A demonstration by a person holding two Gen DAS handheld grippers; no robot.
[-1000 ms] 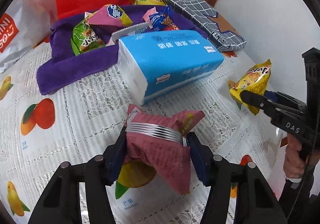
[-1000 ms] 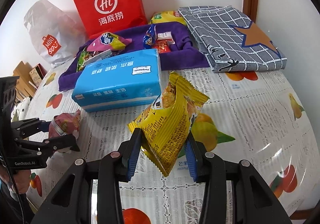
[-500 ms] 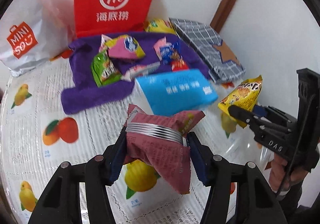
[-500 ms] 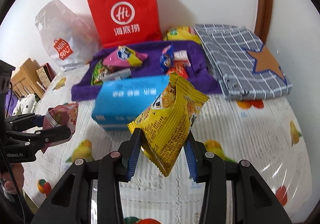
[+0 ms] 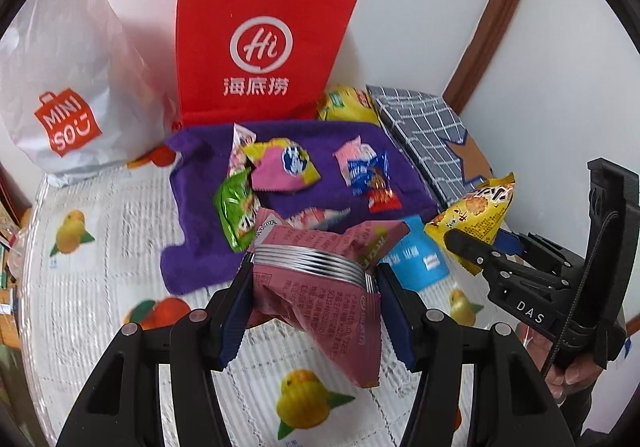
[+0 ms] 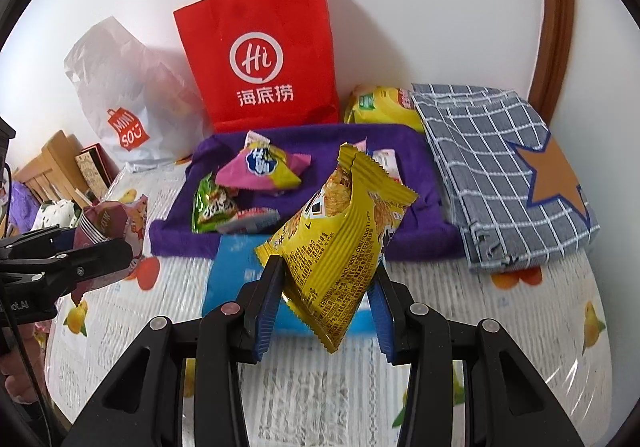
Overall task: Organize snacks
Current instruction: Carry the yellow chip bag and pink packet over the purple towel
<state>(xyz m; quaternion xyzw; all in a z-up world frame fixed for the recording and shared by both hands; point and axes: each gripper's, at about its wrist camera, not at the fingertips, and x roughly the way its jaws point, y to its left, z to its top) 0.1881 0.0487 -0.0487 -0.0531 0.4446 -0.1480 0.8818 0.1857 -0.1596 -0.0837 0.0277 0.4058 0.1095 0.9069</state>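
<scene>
My left gripper is shut on a dark pink snack packet and holds it well above the table; it also shows in the right wrist view. My right gripper is shut on a yellow snack packet, also raised; it shows in the left wrist view. Several small snacks lie on a purple towel: a green packet, a pink-yellow packet and small blue and red packets.
A red paper bag and a white Miniso bag stand against the wall. A blue tissue pack lies before the towel. A grey checked cloth and a yellow bag lie at right.
Both grippers have risen and pulled back with their packets; the table and tissue pack look lower and farther, and the whole red bag has come into view.
</scene>
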